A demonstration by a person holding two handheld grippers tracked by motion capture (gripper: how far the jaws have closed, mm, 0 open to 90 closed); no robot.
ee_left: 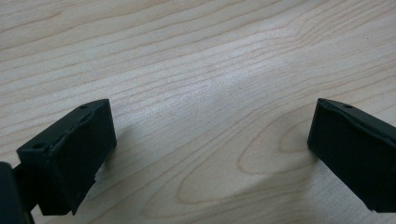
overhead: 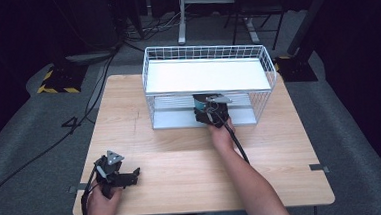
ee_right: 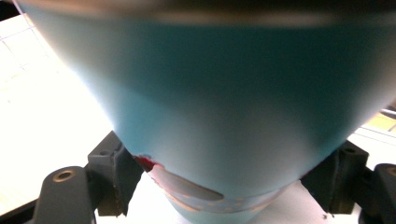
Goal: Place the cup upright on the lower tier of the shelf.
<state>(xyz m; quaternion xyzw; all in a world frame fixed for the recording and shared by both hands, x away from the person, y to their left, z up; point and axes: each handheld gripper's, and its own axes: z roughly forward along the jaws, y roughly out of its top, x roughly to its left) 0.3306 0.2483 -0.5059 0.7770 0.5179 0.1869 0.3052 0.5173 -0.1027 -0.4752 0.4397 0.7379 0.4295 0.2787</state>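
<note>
A teal cup [ee_right: 224,93] sits close up between the jaws of my right gripper [ee_right: 224,179], which press on its two sides near its narrow end. From above, that right gripper [overhead: 210,114] reaches into the lower level of a white wire rack [overhead: 205,52], with the cup [overhead: 199,108] just under the upper shelf. My left gripper [overhead: 134,175] rests near the table's front left corner. Its jaws stand wide apart over bare wood [ee_left: 210,135], with nothing between them.
The rack stands at the back middle of the wooden table [overhead: 181,158]; its upper shelf [overhead: 206,75] is a bare white board. On the floor behind lie cables [overhead: 92,93], a yellow-black striped base [overhead: 56,81] and desk legs [overhead: 181,23].
</note>
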